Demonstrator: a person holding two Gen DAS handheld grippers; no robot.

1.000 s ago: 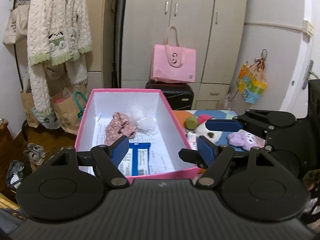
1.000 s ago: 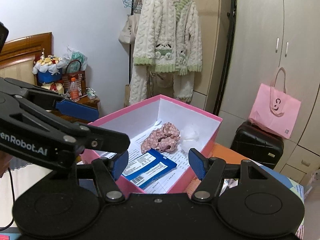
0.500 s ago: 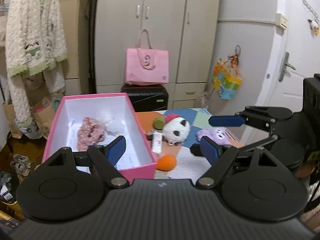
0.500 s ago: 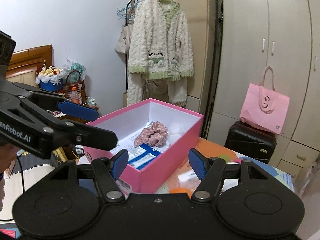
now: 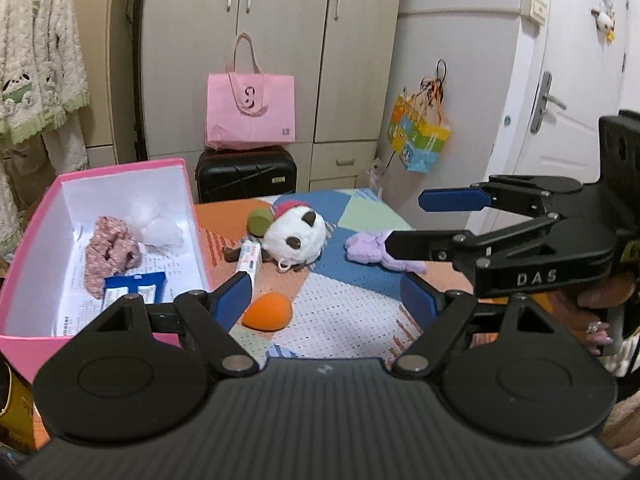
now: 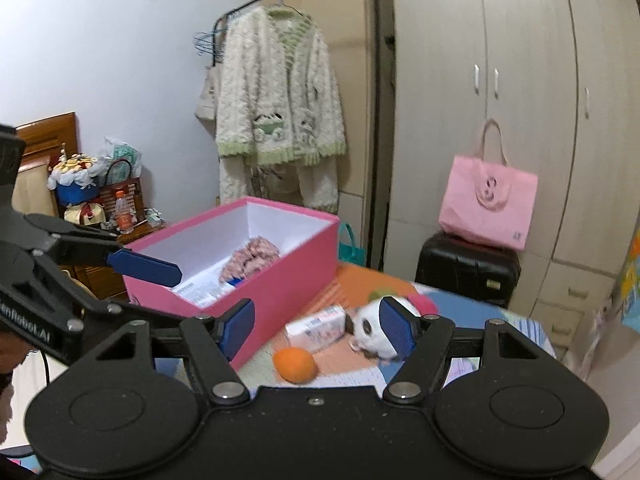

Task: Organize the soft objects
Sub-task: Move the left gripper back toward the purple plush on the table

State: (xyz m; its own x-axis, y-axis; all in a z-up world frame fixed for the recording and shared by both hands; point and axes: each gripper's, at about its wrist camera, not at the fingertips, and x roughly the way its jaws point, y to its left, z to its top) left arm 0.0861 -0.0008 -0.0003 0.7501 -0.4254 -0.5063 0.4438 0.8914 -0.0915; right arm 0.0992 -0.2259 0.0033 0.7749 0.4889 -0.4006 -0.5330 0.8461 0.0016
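Note:
A pink box point(image 5: 188, 200) point(image 6: 280, 276) stands at the left of the table. It holds a pink floral cloth point(image 5: 110, 250) point(image 6: 252, 256), white fluff point(image 5: 158, 226) and a blue packet point(image 5: 134, 290). On the patchwork mat lie a panda plush point(image 5: 296, 236) point(image 6: 368, 328), a purple plush point(image 5: 376, 250), an orange sponge point(image 5: 266, 312) point(image 6: 296, 364) and a small carton point(image 5: 250, 258) point(image 6: 316, 328). My left gripper point(image 5: 326, 300) is open and empty above the orange sponge. My right gripper point(image 6: 316, 328) is open and empty; it also shows in the left wrist view point(image 5: 408, 220).
A black suitcase point(image 5: 246, 174) with a pink tote bag point(image 5: 250, 114) stands behind the table by the wardrobe. A fluffy cardigan point(image 6: 276, 120) hangs on a rack behind the box. A door point(image 5: 568, 92) is at the right.
Both grippers have swung right, away from over the box, toward the mat with the plush toys and sponge. Both stay open and empty.

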